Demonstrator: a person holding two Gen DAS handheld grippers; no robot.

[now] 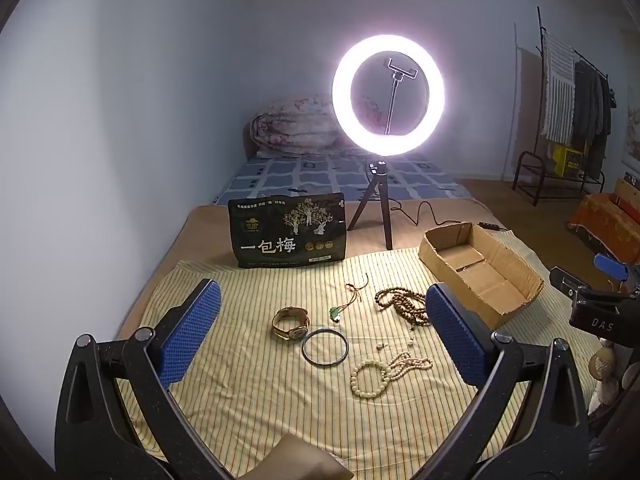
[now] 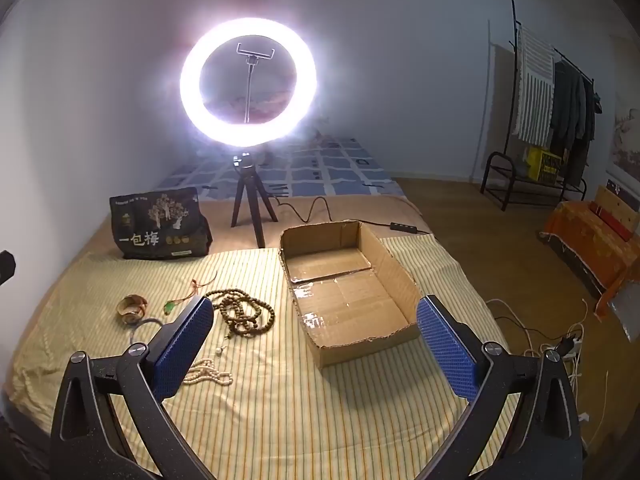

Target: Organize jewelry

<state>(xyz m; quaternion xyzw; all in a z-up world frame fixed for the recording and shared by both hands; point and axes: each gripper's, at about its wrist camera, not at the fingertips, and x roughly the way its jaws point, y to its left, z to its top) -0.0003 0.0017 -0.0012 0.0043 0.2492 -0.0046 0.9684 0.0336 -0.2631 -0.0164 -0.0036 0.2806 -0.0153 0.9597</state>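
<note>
Jewelry lies on a yellow striped cloth (image 1: pixel 248 392). In the left wrist view I see a gold watch (image 1: pixel 291 323), a dark bangle (image 1: pixel 325 347), a green pendant on a cord (image 1: pixel 335 314), brown wooden beads (image 1: pixel 402 304), a white bead bracelet (image 1: pixel 370 379) and a pale bead string (image 1: pixel 412 362). An empty cardboard box (image 1: pixel 480 268) sits to the right. My left gripper (image 1: pixel 324 332) is open above the jewelry. My right gripper (image 2: pixel 316 344) is open, over the box's near end (image 2: pixel 360 344). The brown beads (image 2: pixel 244 312), the watch (image 2: pixel 132 308) and the pendant (image 2: pixel 171 307) lie to its left.
A lit ring light on a tripod (image 1: pixel 387 96) and a dark snack bag (image 1: pixel 286 236) stand behind the cloth. A folded quilt (image 1: pixel 296 128) lies at the bed's far end. A clothes rack (image 2: pixel 552 100) and cables on the floor (image 2: pixel 560 344) are to the right.
</note>
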